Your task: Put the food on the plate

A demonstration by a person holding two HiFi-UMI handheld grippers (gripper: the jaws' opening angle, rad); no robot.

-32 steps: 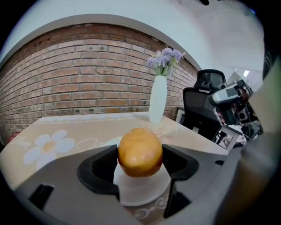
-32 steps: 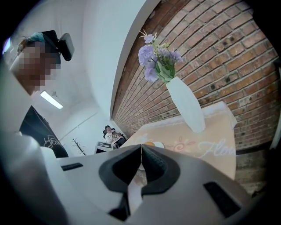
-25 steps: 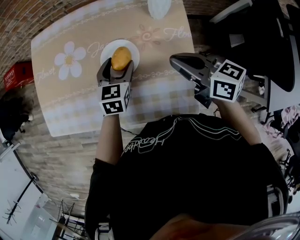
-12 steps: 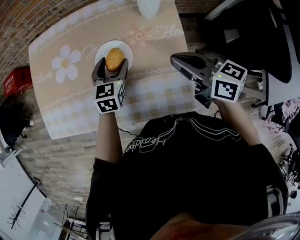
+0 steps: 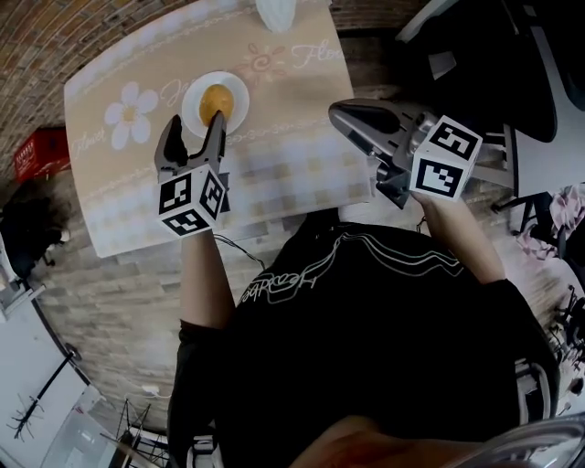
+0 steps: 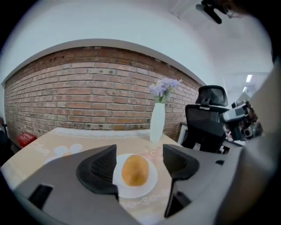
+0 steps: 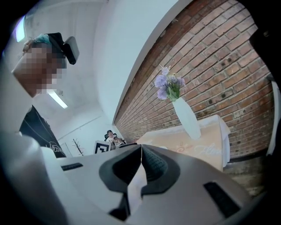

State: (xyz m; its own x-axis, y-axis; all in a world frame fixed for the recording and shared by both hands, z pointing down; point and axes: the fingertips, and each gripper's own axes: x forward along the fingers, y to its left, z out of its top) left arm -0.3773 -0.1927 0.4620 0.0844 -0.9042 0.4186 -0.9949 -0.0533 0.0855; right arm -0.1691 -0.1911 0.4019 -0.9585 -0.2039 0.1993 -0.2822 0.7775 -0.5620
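A golden-brown bread roll (image 5: 216, 99) (image 6: 135, 170) lies on a small white plate (image 5: 236, 111) (image 6: 151, 183) on the flower-print tablecloth. My left gripper (image 5: 194, 132) (image 6: 137, 163) is open and sits just on the near side of the plate, nothing between its jaws; the roll shows through the gap beyond them. My right gripper (image 5: 340, 113) (image 7: 141, 151) is shut and empty, held up at the table's right edge, away from the plate.
A white vase (image 5: 275, 13) (image 6: 157, 122) (image 7: 186, 118) with purple flowers stands at the table's far edge, in front of a brick wall. A black office chair (image 6: 211, 118) stands right of the table. A red crate (image 5: 37, 153) sits on the floor at left.
The left gripper let go of the roll onto the plate, opened, and drew back toward me. The right gripper stayed where it was.
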